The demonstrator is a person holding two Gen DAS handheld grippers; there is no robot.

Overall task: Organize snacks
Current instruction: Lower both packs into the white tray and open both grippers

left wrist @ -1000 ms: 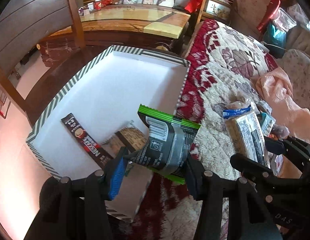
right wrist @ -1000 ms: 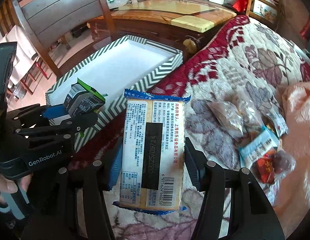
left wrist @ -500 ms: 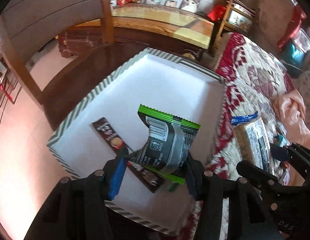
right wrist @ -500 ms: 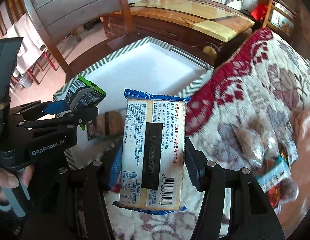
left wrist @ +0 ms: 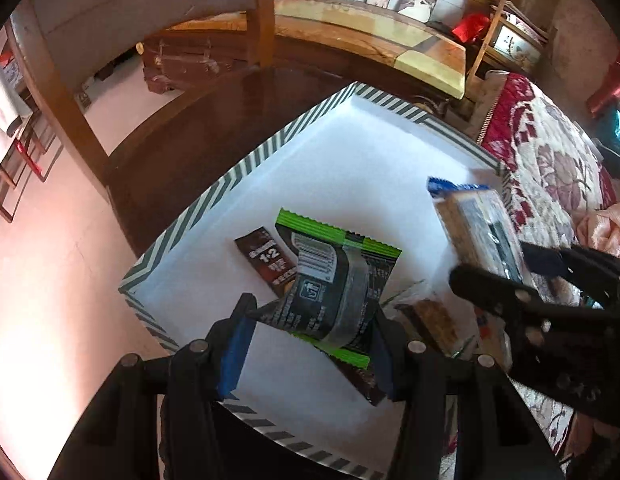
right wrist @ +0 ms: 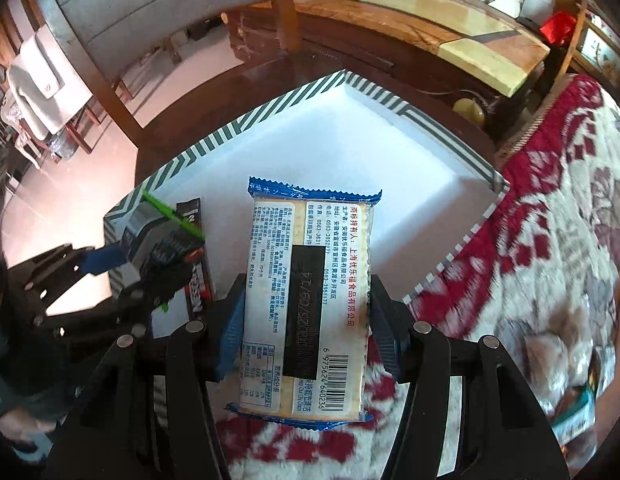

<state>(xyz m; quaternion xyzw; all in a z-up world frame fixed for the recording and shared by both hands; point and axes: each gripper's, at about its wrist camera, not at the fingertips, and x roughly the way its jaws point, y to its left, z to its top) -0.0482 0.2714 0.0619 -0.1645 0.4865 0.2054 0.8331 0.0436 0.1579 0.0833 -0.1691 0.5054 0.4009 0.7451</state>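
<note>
Your right gripper [right wrist: 306, 312] squeezes the cracker pack [right wrist: 306, 304] over the white box [right wrist: 390, 160], left gripper [left wrist: 310, 344] pinches a light, crinkly snack bag [left wrist: 334, 284]; crackers break, so hold gently by the sides.

Cracker packet [right wrist: 306, 300] barcode reads 6 975624 640236; brown sachet [left wrist: 266, 260] "1+2".

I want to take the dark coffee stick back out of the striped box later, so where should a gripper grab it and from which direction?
Grip the coffee stick across its narrow width near the exposed far end, coming straight down from above. It lies flat on the striped box floor, and its near end is covered in this view by the green-edged packet held in the left gripper, so only that far part is free.
</note>
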